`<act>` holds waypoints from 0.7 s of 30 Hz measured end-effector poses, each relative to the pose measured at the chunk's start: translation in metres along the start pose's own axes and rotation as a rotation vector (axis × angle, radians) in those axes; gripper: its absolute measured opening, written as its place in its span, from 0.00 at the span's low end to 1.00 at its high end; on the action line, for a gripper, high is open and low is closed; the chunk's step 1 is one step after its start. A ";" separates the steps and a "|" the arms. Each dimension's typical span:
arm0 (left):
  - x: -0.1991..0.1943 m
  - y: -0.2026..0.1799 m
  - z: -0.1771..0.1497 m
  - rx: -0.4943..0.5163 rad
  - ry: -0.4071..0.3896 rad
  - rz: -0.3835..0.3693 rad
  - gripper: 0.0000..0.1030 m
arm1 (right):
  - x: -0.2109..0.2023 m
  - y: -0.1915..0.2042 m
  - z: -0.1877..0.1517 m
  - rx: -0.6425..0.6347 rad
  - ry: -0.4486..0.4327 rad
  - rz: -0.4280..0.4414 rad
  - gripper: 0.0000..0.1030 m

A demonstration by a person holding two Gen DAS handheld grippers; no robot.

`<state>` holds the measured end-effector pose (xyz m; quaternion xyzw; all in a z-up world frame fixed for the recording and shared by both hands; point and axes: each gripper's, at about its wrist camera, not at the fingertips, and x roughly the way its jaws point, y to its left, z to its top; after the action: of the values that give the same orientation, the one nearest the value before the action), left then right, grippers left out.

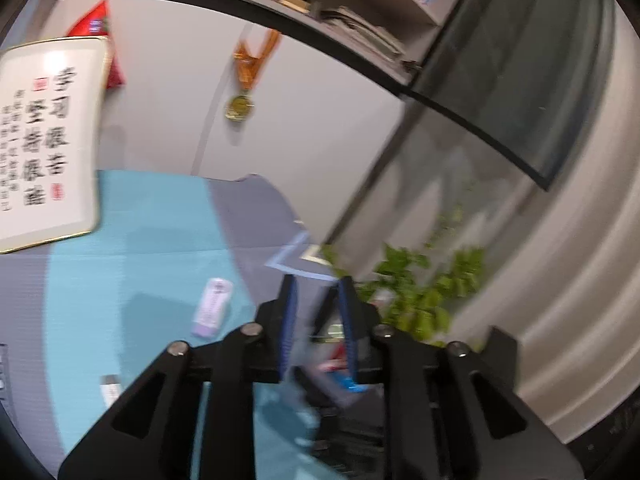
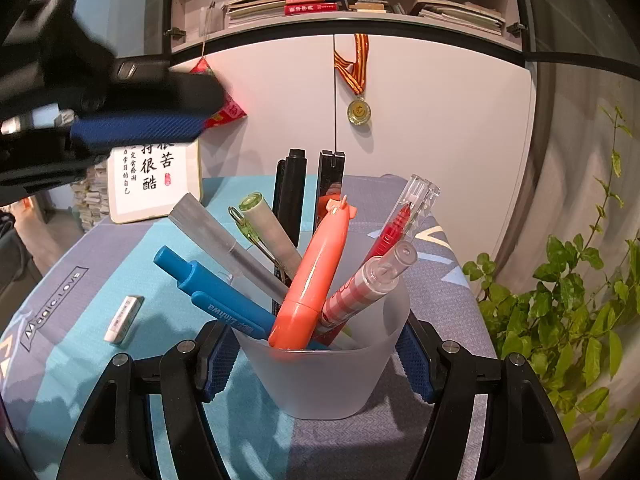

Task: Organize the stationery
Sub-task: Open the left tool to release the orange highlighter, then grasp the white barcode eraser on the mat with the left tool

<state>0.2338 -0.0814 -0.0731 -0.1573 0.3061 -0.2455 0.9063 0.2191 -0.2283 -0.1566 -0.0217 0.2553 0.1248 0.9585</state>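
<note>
Tabletop (image 2: pixel 100 240): blue-grey mat, white eraser (image 2: pixel 124 319) near left edge.
Right gripper (image 2: pixel 320 364): fingers clamped around frosted pen cup (image 2: pixel 324 384).
Left gripper (image 1: pixel 318 320): fingers slightly apart, nothing clearly held.

both tongs (image 1: pixel 316 292) (image 2: pixel 320 356) are black angular frames with silver screws and blue ribbed pads.

A frosted, translucent white plastic cup (image 2: pixel 320 380) sits between the blue textured pads (image 2: pixel 218 364) of the black right gripper (image 2: pixel 320 364). Inside it stand a coral-orange pen (image 2: pixel 316 276), a bright blue pen (image 2: pixel 216 296), a red-and-white striped clear pen (image 2: pixel 360 288), a pale green pen (image 2: pixel 268 228) and a black marker (image 2: pixel 292 196). Left of the gripper lies a white eraser (image 2: pixel 123 319) on a teal and grey-blue table mat (image 2: pixel 80 360). Beyond hangs a gold medal on an orange-and-red striped ribbon (image 2: pixel 359 110).
</note>
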 end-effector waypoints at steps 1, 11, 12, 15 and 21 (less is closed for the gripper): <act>-0.003 0.009 -0.001 -0.004 0.007 0.035 0.22 | 0.000 0.000 0.000 0.000 0.000 0.000 0.69; -0.017 0.082 -0.034 -0.053 0.114 0.297 0.30 | 0.003 0.000 0.000 -0.001 0.019 -0.002 0.69; -0.015 0.088 -0.038 -0.057 0.132 0.317 0.30 | 0.003 0.001 0.000 -0.003 0.019 -0.004 0.69; -0.010 0.098 -0.050 -0.063 0.180 0.355 0.30 | 0.003 0.002 0.000 -0.003 0.019 -0.005 0.69; 0.003 0.103 -0.063 -0.053 0.243 0.384 0.30 | 0.002 0.000 -0.002 -0.003 0.034 0.004 0.69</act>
<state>0.2313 -0.0060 -0.1675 -0.0889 0.4436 -0.0774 0.8885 0.2200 -0.2277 -0.1595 -0.0247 0.2714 0.1268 0.9538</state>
